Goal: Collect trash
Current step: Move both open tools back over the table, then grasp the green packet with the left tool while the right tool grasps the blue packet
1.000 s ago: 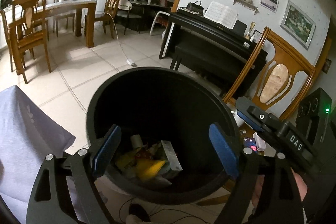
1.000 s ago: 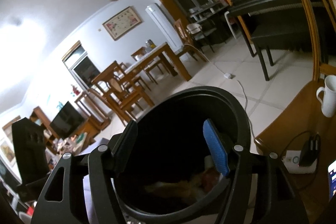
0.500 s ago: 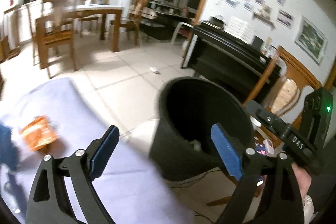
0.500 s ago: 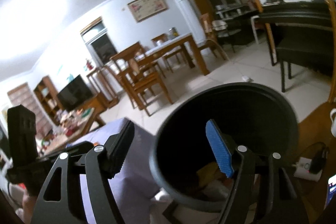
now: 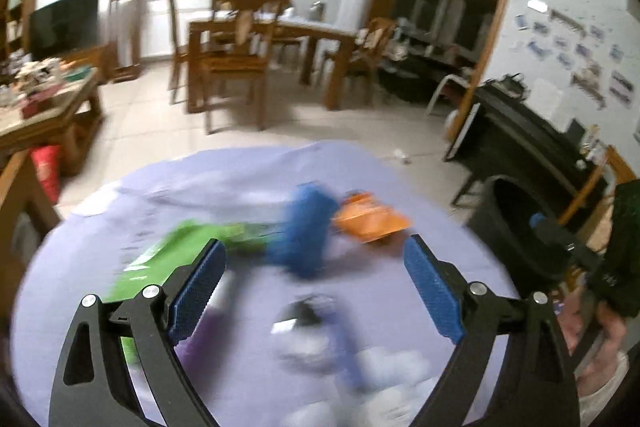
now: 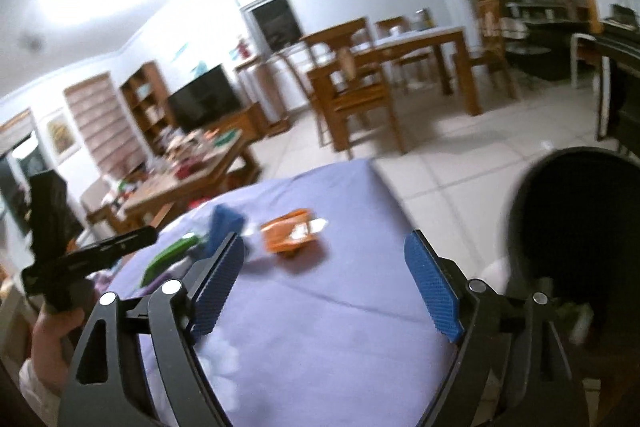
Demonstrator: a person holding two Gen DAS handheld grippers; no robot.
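Note:
Trash lies on a table under a lilac cloth (image 5: 248, 183): an orange wrapper (image 5: 370, 221), a blue packet (image 5: 306, 231), a green packet (image 5: 168, 259) and blurred whitish pieces (image 5: 316, 331). My left gripper (image 5: 314, 287) is open and empty above them. My right gripper (image 6: 326, 283) is open and empty over the cloth (image 6: 320, 327), with the orange wrapper (image 6: 290, 229), blue packet (image 6: 224, 223) and green packet (image 6: 170, 257) beyond it. The black trash bin (image 6: 580, 227) stands to the right; it also shows in the left wrist view (image 5: 520, 223).
A low wooden coffee table (image 6: 188, 175) with clutter stands left of the cloth. A dining table with chairs (image 5: 256, 55) is farther back. A black piano (image 5: 532, 143) stands at right. Tiled floor (image 6: 452, 147) lies between.
Both grippers have swung left from over the bin to above the cloth-covered table. The bin now sits at the right edge and the trash on the cloth has come into view.

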